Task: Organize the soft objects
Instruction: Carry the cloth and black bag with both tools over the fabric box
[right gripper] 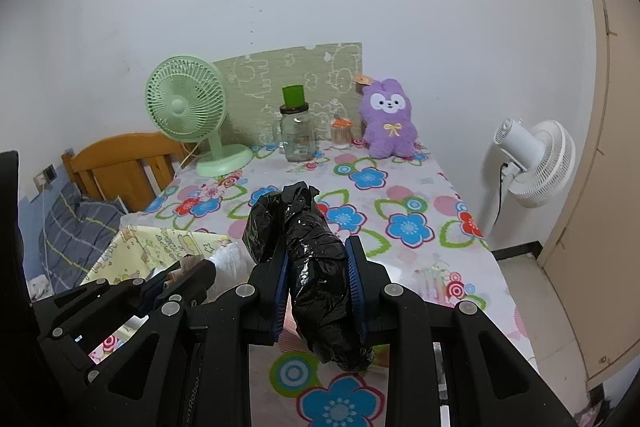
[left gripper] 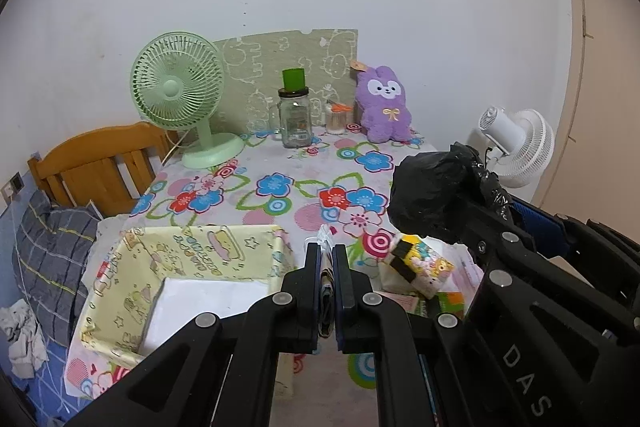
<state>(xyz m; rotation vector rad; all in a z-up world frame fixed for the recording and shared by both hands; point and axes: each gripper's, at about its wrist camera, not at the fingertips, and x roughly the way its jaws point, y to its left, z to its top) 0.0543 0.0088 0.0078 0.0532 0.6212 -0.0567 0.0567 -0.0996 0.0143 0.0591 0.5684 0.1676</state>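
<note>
My right gripper (right gripper: pixel 318 267) is shut on a crumpled black plastic bag (right gripper: pixel 316 267) and holds it above the floral table; the bag also shows in the left wrist view (left gripper: pixel 436 191). My left gripper (left gripper: pixel 327 259) is shut on a thin folded printed packet (left gripper: pixel 326 291), right beside the yellow patterned box (left gripper: pixel 192 255), which stands open at the table's front left. A yellow printed tissue pack (left gripper: pixel 424 263) lies on the table just right of my left gripper. A purple plush bunny (right gripper: pixel 387 119) sits upright at the table's back right.
A green desk fan (right gripper: pixel 188 111), a glass jar with green cap (right gripper: pixel 296 131) and a small toothpick jar (right gripper: pixel 341 133) stand along the back. A white standing fan (right gripper: pixel 532 159) is to the right of the table. A wooden bed headboard (right gripper: pixel 124 167) is on the left.
</note>
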